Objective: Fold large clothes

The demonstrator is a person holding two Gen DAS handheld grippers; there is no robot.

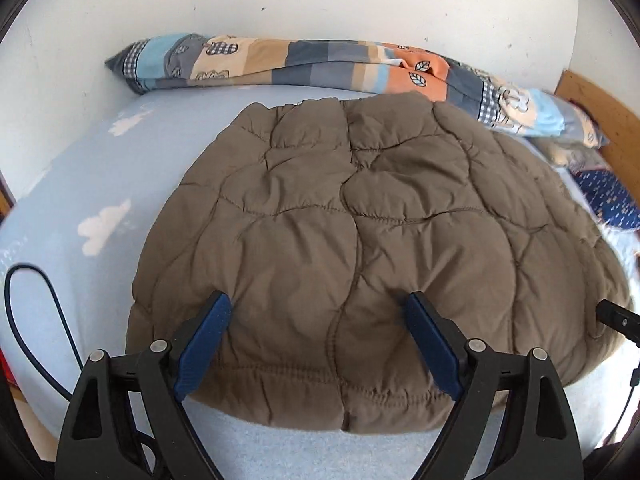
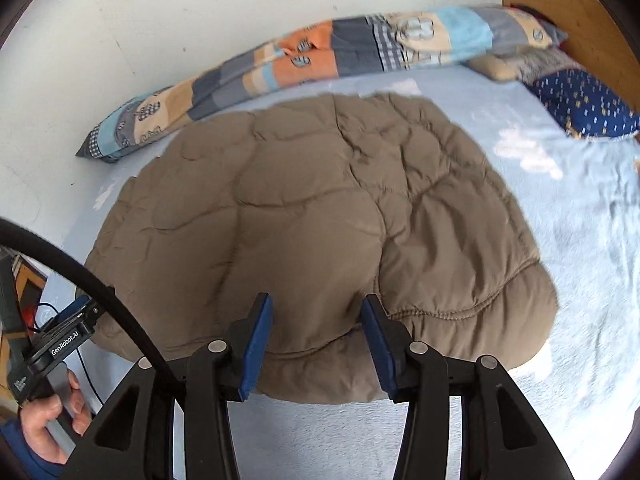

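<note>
Both grippers, left gripper (image 1: 316, 344) spread wide and right gripper (image 2: 316, 348) partly spread, hover empty over the near hem of the brown quilted jacket (image 1: 360, 232), which lies folded into 1 compact bundle mid-bed (image 2: 580, 280), apparently nearly finished.

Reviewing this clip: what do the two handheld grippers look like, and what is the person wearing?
Both the left gripper and right gripper have black plastic linkage arms with silver pivot pins and ridged blue pads. The right wrist view shows the left unit's white "GenRobot.AI" lettering, its grey handle in a hand, a dark blue sleeve, and a thick black cable.
</note>
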